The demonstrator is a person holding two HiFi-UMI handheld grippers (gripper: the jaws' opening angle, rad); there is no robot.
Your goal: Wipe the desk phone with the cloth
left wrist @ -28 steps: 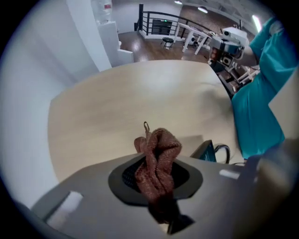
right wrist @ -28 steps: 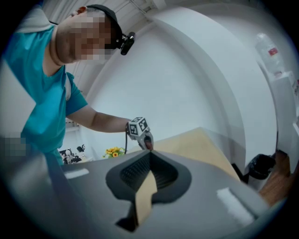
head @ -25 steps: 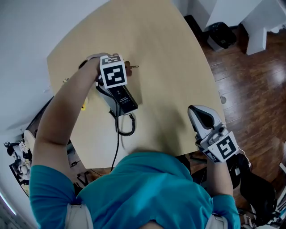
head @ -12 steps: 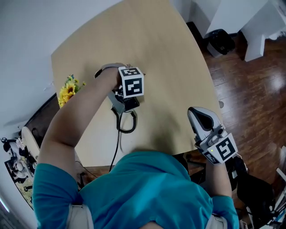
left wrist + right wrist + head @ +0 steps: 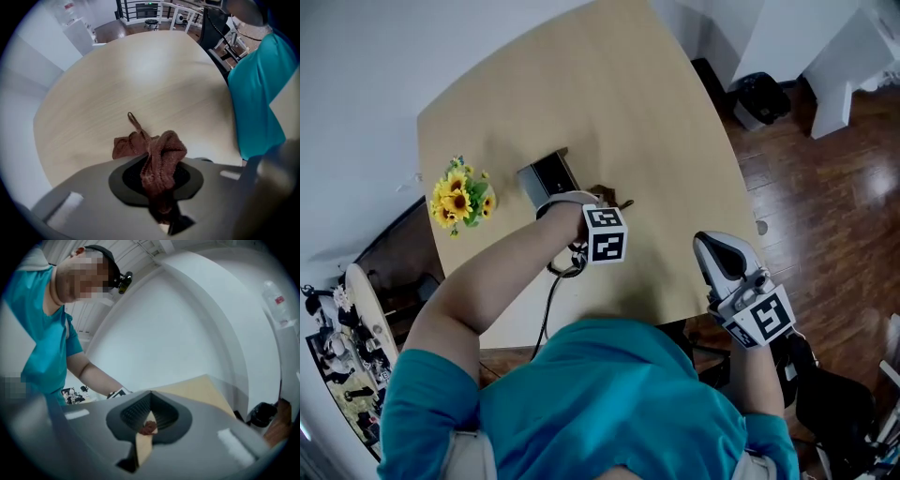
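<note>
The desk phone (image 5: 546, 175), a dark grey box, sits on the tan desk (image 5: 628, 103) just beyond my left forearm, and its coiled cord (image 5: 565, 266) trails toward the near edge. My left gripper (image 5: 606, 204) hovers to the phone's right, shut on a brown cloth (image 5: 617, 199). In the left gripper view the cloth (image 5: 159, 150) bunches out of the closed jaws of the left gripper (image 5: 157, 185) above bare desk (image 5: 140, 79). My right gripper (image 5: 712, 241) hangs off the desk's near right edge, shut with nothing in it; the right gripper (image 5: 149, 420) looks back across the desk.
A bunch of yellow sunflowers (image 5: 459, 197) stands left of the phone near the desk's left edge. Wooden floor lies to the right, with a black bin (image 5: 764, 70) at the far right. A dark chair (image 5: 830, 398) sits by my right side.
My left gripper has come off the phone, moving right and toward me with the cloth. The phone base and the sunflowers now show. The right gripper has stayed put.
</note>
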